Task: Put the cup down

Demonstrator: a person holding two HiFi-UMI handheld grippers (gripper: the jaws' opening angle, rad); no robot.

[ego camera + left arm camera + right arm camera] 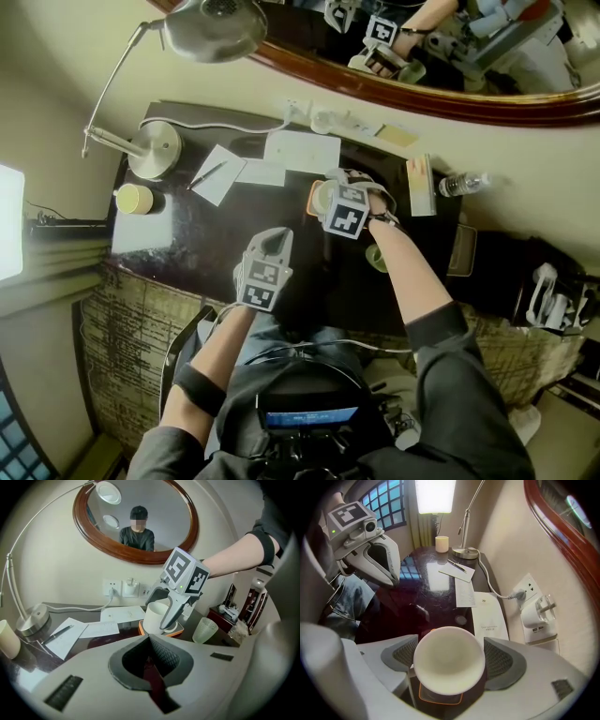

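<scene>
A white cup (449, 660) stands between the jaws of my right gripper (449, 667), with both pads against its sides. In the left gripper view the cup (153, 617) rests upright on an orange coaster (174, 632), and a finger of the right gripper (161, 624) runs down its side. In the head view the right gripper (325, 197) points steeply down over the cup (321, 197) at the middle of the dark desk (187, 239). My left gripper (272, 236) hovers nearer the desk's front edge, shut and empty (149, 639).
A green ribbed glass (205, 630) stands just right of the coaster. Papers (302, 150) and a pen (208, 174) lie behind it. A desk lamp's base (155, 148) and a cream cup (134, 198) sit at the left. A water bottle (464, 183) and a wall socket (534, 609) are at the back.
</scene>
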